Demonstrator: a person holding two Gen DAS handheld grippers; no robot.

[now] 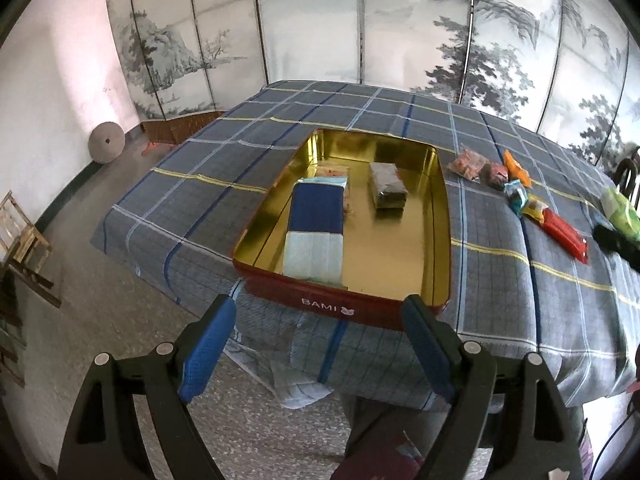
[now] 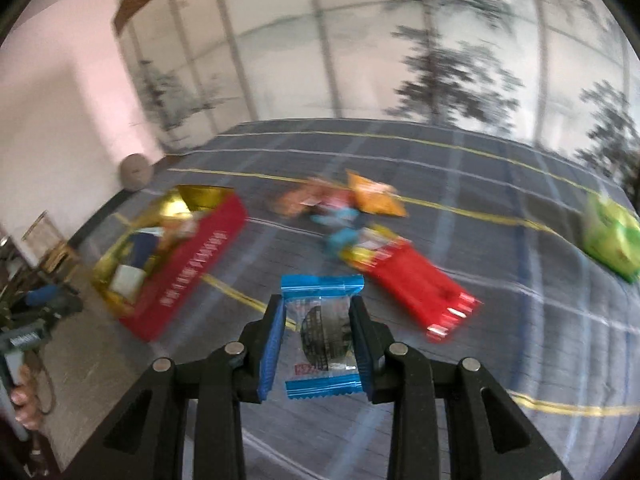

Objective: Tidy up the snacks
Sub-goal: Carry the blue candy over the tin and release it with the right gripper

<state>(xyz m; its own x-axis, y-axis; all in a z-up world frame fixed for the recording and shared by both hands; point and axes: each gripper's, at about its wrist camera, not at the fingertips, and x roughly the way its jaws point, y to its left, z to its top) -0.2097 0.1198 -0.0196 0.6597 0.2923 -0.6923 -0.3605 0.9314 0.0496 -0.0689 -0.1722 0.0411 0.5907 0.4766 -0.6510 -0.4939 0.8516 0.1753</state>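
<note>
Blue-edged snack packet (image 2: pixel 322 330) sits clamped in the right gripper (image 2: pixel 318 338); the red tin (image 2: pixel 192 268) lies leftward, nearer the wide-open left gripper (image 1: pixel 318 354).

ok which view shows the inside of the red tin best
The left wrist view: it looks down into the red tin, sharp, showing its gold floor, the blue and white packet and the dark packet. The right wrist view shows the tin from the side, blurred, its wall hiding most of the contents.
</note>
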